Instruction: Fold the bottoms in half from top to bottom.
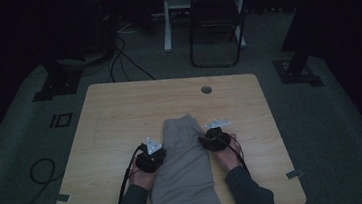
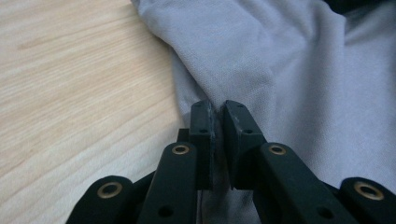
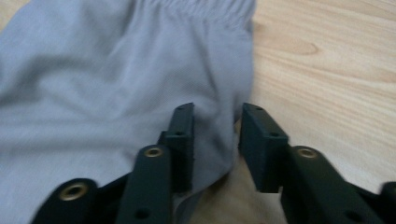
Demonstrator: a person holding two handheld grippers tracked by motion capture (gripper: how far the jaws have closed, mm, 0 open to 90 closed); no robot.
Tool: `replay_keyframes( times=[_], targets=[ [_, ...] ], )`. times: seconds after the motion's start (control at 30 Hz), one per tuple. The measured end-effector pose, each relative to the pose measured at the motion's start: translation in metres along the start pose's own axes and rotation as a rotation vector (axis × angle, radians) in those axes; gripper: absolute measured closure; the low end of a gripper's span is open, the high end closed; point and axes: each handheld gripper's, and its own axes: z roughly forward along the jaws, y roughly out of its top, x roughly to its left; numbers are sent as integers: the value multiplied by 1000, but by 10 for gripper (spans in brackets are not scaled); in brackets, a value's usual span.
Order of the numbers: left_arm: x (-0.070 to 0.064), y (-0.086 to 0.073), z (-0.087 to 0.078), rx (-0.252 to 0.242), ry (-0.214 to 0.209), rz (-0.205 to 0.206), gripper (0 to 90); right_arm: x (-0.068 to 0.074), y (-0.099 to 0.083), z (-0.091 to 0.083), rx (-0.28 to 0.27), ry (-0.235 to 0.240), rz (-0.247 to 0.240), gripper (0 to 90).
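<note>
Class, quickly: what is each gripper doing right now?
Left gripper: shut on the grey garment, pinching its edge.
Right gripper: open, jaws either side of the garment's edge.

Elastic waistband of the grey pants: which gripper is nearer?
Right. The right gripper straddles the grey pants edge just below the waistband; the left gripper pinches a fold farther down.

Light wooden table (image 1: 112, 134), grey folded garment (image 1: 185, 167) lengthwise down its middle

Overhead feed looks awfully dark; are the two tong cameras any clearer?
High view: dim, the long grey folded cloth garment murky on the light wooden table. Left gripper view: bright, the left tongs sharp. Right gripper view: bright but soft, the right tongs slightly blurred.
</note>
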Motion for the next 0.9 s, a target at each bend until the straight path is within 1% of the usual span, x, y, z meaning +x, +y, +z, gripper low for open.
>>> replay_keyframes(
  times=[0.03,0.07,0.1,0.17,0.2,0.27,0.3,0.4,0.47,0.5,0.53,0.57,0.63,0.7,0.73,0.8,0.9],
  targets=[
    [0,0,0,0,0,0,803,0,0,0,0,0,0,640],
    [5,1,0,2,-44,-12,803,-2,3,2,-1,5,18,610],
    [8,2,1,5,-51,-16,718,-6,8,7,-5,15,40,605],
    [13,7,1,3,-69,-54,676,-9,15,11,-8,20,42,636],
    [15,10,1,-6,-71,-65,658,-10,18,13,-6,22,43,676],
    [18,18,1,-21,-72,-75,628,-10,23,16,-6,17,26,776],
    [19,23,3,-19,-72,-76,611,-10,26,17,-6,14,16,807],
    [23,35,9,-11,-72,-91,579,-10,35,18,-20,2,10,856],
    [23,40,14,-7,-70,-97,560,-11,40,18,-34,-14,17,853],
    [22,42,18,5,-68,-99,545,-11,42,19,-41,-12,21,805],
    [21,43,21,20,-56,-94,532,-12,43,20,-43,-10,20,724],
    [20,43,24,31,-46,-88,521,-12,44,22,-32,-13,24,676],
    [19,43,30,50,-44,-83,516,-12,43,25,-14,-8,38,622],
    [17,41,34,70,-21,-69,515,-11,40,27,3,1,42,584],
    [16,40,36,69,-11,-57,515,-11,39,28,16,14,38,572],
    [17,40,36,68,-1,-47,538,-7,36,30,34,9,14,555],
    [18,40,36,67,15,-48,602,-3,35,31,36,19,9,533]
  ],
)
